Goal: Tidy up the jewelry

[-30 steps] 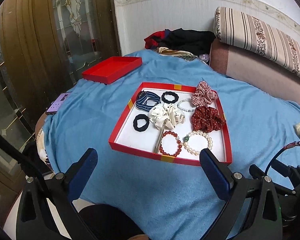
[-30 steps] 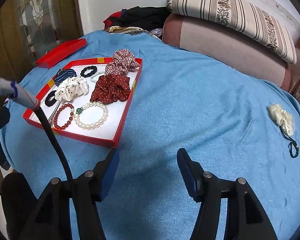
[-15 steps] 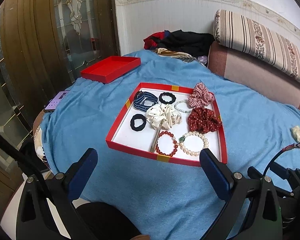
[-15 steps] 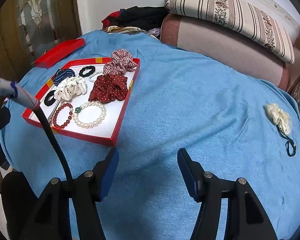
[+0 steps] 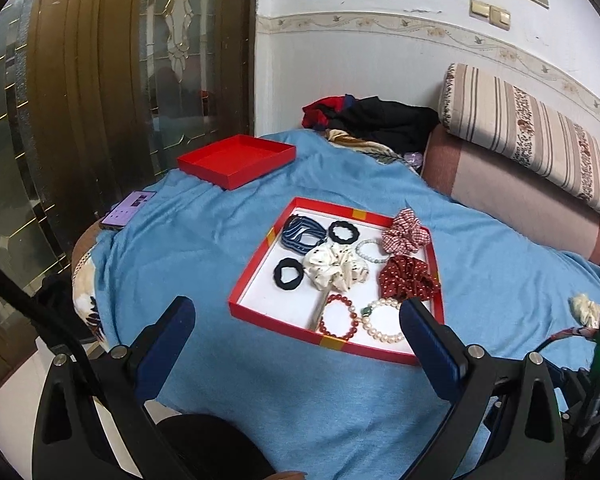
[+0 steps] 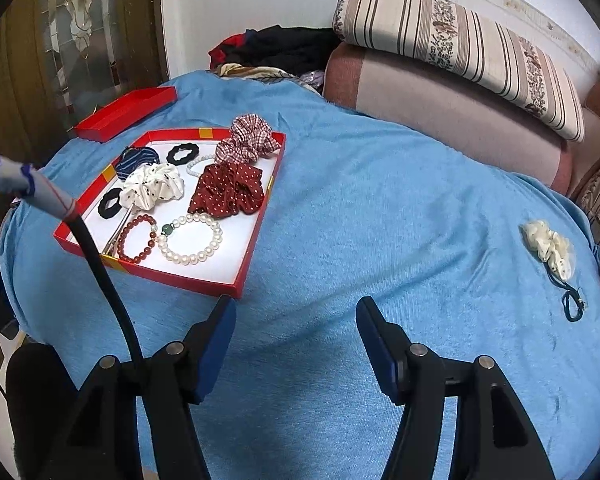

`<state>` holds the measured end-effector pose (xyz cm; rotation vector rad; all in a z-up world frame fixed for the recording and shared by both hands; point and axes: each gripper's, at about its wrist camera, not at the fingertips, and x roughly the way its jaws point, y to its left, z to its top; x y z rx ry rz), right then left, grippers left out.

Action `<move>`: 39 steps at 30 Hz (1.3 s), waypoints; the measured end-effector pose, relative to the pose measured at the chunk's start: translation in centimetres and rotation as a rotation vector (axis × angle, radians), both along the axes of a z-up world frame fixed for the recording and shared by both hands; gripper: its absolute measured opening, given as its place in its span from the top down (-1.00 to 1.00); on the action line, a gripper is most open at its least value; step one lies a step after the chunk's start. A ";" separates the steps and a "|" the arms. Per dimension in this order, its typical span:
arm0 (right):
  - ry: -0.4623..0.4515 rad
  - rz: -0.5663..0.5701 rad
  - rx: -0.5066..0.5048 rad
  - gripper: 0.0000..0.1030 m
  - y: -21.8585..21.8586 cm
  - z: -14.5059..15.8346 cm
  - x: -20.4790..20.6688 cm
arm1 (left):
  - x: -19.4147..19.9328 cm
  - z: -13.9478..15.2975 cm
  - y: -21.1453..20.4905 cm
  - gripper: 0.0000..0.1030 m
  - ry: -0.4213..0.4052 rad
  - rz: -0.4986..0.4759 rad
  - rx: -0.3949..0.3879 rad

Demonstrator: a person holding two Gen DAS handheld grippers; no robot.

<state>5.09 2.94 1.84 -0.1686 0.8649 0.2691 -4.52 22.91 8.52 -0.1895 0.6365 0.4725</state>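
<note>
A red tray point(image 5: 256, 265) point(image 6: 256, 240) with a white floor lies on the blue cloth. In it are a pearl bracelet point(image 5: 382, 322) point(image 6: 190, 238), a red bead bracelet point(image 5: 339, 317) point(image 6: 137, 239), scrunchies and black hair ties. A cream scrunchie point(image 6: 548, 249) point(image 5: 585, 309) and a dark cord point(image 6: 573, 305) lie loose on the cloth at the far right. My left gripper point(image 5: 298, 338) is open and empty, held short of the tray's near edge. My right gripper point(image 6: 296, 326) is open and empty over bare cloth, right of the tray.
A red lid point(image 5: 236, 160) point(image 6: 126, 114) lies beyond the tray at the left. A phone point(image 5: 129, 210) lies at the cloth's left edge. Piled clothes point(image 5: 374, 122) and a striped cushion point(image 5: 536, 136) on a sofa stand behind. A glass door point(image 5: 100, 80) is at the left.
Both grippers have drawn back and tilted up a little, so the tray sits lower and smaller in both views. Nothing on the cloth has moved.
</note>
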 end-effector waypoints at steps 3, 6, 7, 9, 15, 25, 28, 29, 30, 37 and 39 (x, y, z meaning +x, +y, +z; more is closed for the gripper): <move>-0.017 0.002 -0.005 -0.34 0.2 0.3 -0.4 | -0.1 -0.2 0.1 -0.99 0.012 0.013 0.016; -0.021 0.005 -0.008 -0.35 0.4 0.3 -0.5 | 0.0 -0.5 -0.2 -0.99 0.038 0.009 0.039; -0.020 0.006 -0.006 -0.35 0.4 0.3 -0.6 | 0.1 -0.6 -0.5 -0.99 0.044 -0.002 0.046; -0.018 0.005 -0.005 -0.35 0.4 0.2 -0.6 | 0.1 -0.7 -0.9 -0.99 0.053 -0.015 0.057; -0.004 -0.004 -0.010 -0.36 0.3 -0.2 -0.4 | 0.7 -1.2 -1.7 -0.99 0.088 -0.044 0.069; 0.015 -0.013 -0.014 -0.37 0.1 -1.0 -0.2 | 1.3 -2.3 -1.8 -0.99 0.132 -0.058 0.051; 0.019 -0.014 -0.017 -0.37 -0.1 -1.2 0.0 | 1.7 -2.8 -2.0 -0.99 0.152 -0.076 0.043; 0.020 -0.015 -0.017 -0.37 -0.1 -1.2 0.0 | 1.7 -2.9 -2.0 -0.99 0.156 -0.080 0.040; 0.021 -0.017 -0.017 -0.37 -0.2 -1.3 0.0 | 1.8 -3.1 -2.1 -0.99 0.162 -0.085 0.036; 0.034 -0.017 -0.024 -0.37 -0.3 -1.7 0.3 | 2.1 -3.7 -2.0 -0.99 0.180 -0.093 0.025; 0.035 -0.013 -0.027 -0.37 -0.3 -1.8 0.3 | 2.2 -3.9 -1.9 -0.99 0.185 -0.092 0.018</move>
